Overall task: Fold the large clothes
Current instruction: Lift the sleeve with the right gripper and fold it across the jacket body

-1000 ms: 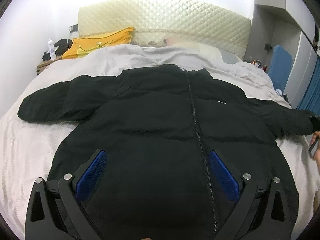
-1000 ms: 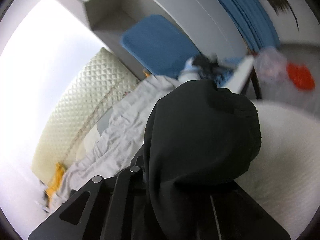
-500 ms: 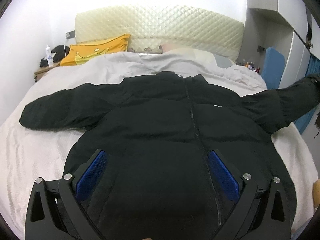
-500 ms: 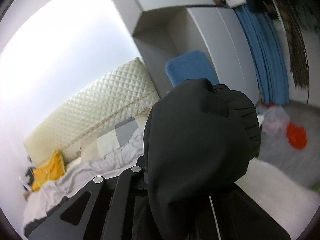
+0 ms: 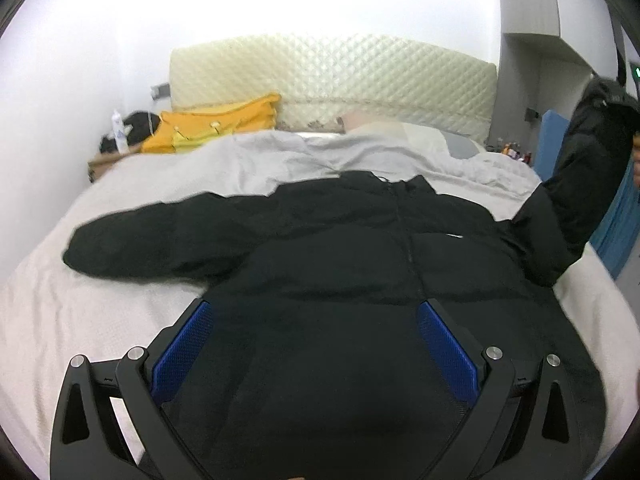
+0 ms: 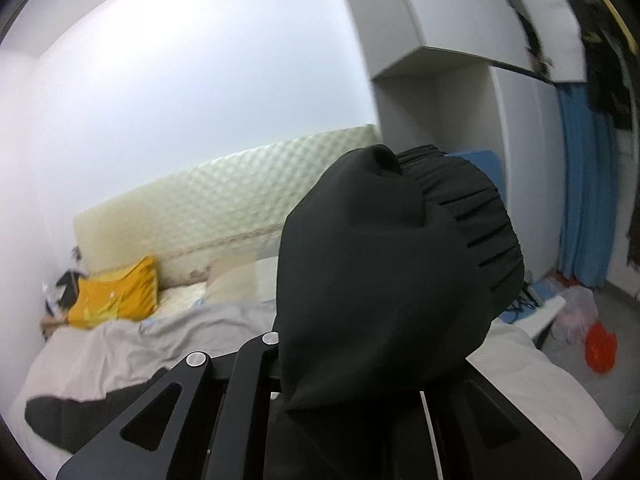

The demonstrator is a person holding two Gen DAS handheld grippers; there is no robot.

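L gripper (image 5: pixel 316 320) jaws wide over black jacket (image 5: pixel 360 264); R gripper (image 6: pixel 360 364) jaws clamp its sleeve cuff (image 6: pixel 460 216).

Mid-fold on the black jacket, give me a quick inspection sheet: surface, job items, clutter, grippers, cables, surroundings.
Surface: bed with a pale cover, grey duvet bunched toward the headboard.
Job's things: black jacket lies front up, zipped, one sleeve flat on the bed; the other sleeve is lifted off the bed, its ribbed cuff at the right gripper.
Clutter: yellow pillow by the headboard; bottle on the bedside table.
Grippers: left gripper open over the jacket's lower front; right gripper shut on the sleeve.
Cables: nothing seen clearly.
Surroundings: quilted headboard, white wardrobe, blue curtain, orange item on the floor.
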